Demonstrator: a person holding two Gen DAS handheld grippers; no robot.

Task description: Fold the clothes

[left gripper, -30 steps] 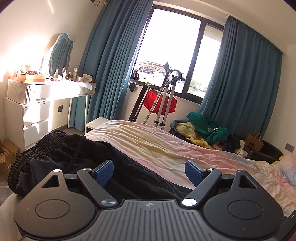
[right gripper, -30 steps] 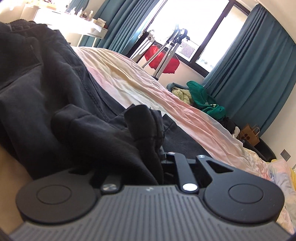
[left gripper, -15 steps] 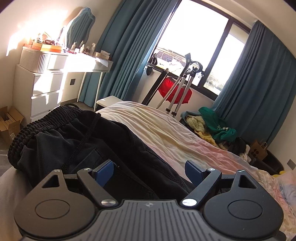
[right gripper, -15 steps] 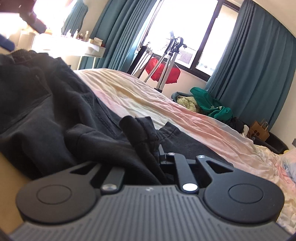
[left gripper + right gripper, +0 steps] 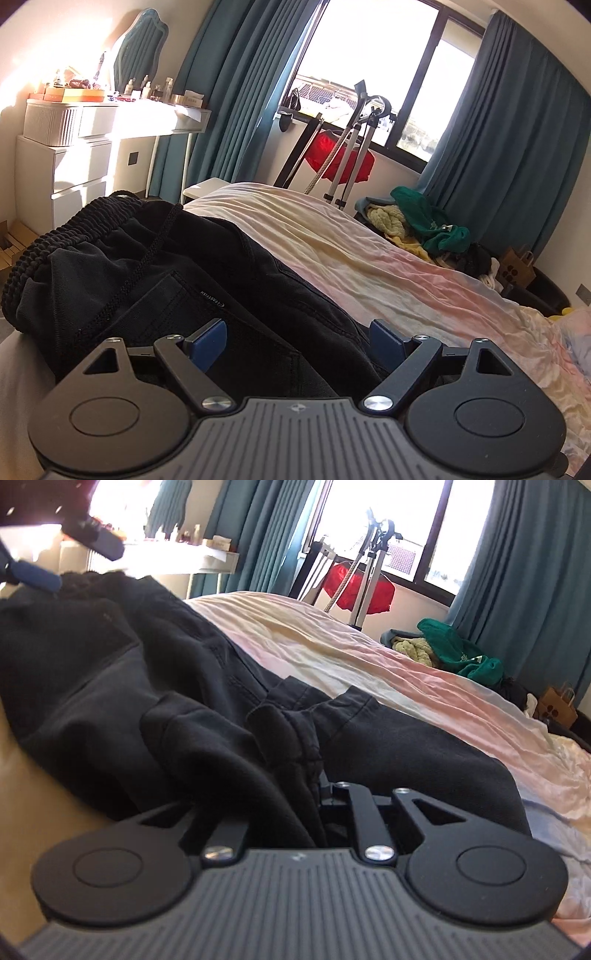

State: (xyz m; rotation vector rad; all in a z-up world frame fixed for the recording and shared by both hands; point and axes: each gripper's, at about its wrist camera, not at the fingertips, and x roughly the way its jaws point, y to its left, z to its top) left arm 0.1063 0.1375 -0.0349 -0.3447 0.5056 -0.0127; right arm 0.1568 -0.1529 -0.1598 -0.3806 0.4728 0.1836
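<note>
- Left wrist view, far left: a white dresser (image 5: pixel 66 162) stands by the wall, its sunlit top crowded with small bottles and an orange box, with a blue-framed mirror (image 5: pixel 138 55) leaning behind them.
- Next to it, black trousers (image 5: pixel 155 266) lie crumpled on the near-left part of the bed (image 5: pixel 369 254); the ribbed elastic waistband (image 5: pixel 55 240) points toward the dresser and a braided drawstring runs across the cloth beside a patch pocket.
- Left gripper (image 5: pixel 297 341) sits low over the trousers with its blue-padded fingers (image 5: pixel 208 339) spread wide, cloth showing in the gap; I cannot tell whether the pads touch the fabric.
- Middle of this view: teal curtains (image 5: pixel 236 92) frame a bright window, and a metal stand (image 5: pixel 351 147) with a red cloth hung on it rises behind the bed.
- To the right, a heap of green and yellow clothes (image 5: pixel 424 225) lies past the bed's far edge, and a brown paper bag (image 5: pixel 519 264) sits by the right-hand curtain.
- Right wrist view, upper left: the left gripper's blue finger (image 5: pixel 35 576) appears, blurred, above the waistband end of the trousers (image 5: pixel 92 686).
- Centre: the right gripper (image 5: pixel 314 797) has its fingers pressed together on a bunched fold of the black trousers, which rises from the closed jaws and drapes over the left finger.
- Right: the pink-and-cream sheet (image 5: pixel 424 686) stretches away, wrinkled, toward the clothes heap.
</note>
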